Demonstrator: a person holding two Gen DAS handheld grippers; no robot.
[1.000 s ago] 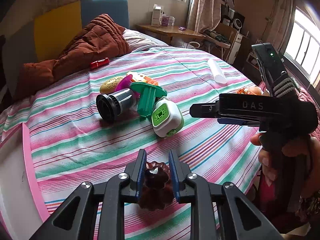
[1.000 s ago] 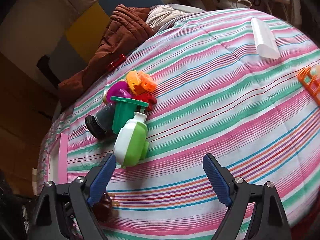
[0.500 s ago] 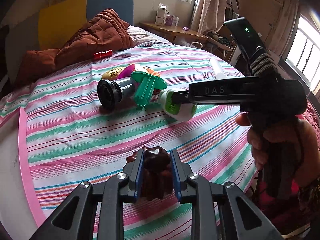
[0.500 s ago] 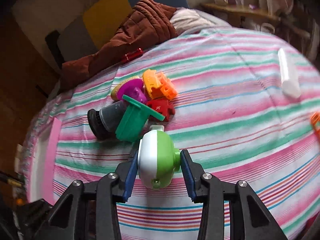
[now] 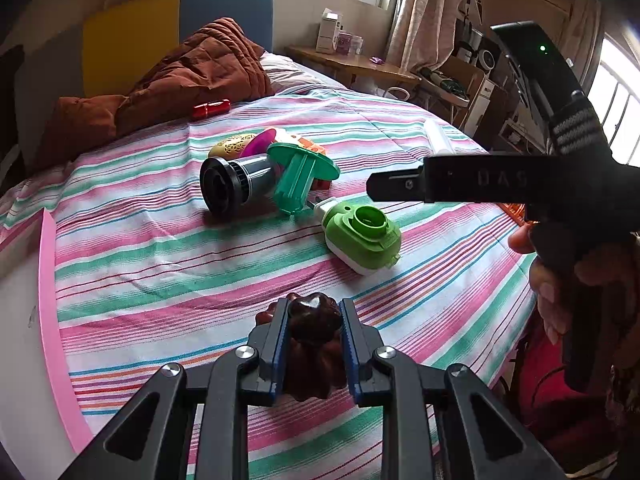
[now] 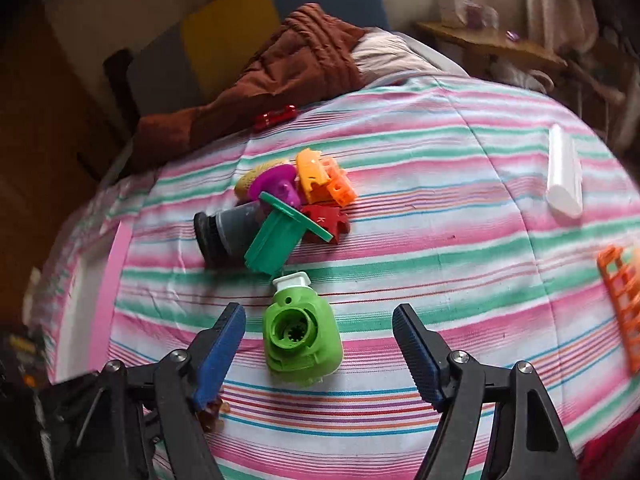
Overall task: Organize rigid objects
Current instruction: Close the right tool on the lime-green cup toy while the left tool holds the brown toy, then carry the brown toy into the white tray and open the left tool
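My left gripper (image 5: pixel 314 316) is shut on a dark brown fluted mould (image 5: pixel 314 344) just above the striped bedspread. My right gripper (image 6: pixel 320 324) is open, its fingers on either side of a green and white plastic part (image 6: pixel 302 338) that lies on the bed; the part also shows in the left wrist view (image 5: pixel 360 240). Beyond it lies a pile: a grey cylinder (image 6: pixel 228 232), a teal flanged piece (image 6: pixel 280 240), a purple piece (image 6: pixel 276 188), orange pieces (image 6: pixel 324 178) and a red piece (image 6: pixel 324 218).
A white tube (image 6: pixel 564 170) lies far right. An orange rack (image 6: pixel 624 304) sits at the right edge. A red cylinder (image 5: pixel 211 109) lies by the brown quilt (image 5: pixel 180 76). A pink-edged white board (image 5: pixel 28 320) sits on the left of the bed.
My right gripper closed on the green and white part, then opened; the part now lies with its round opening up. My left gripper still holds the brown mould.
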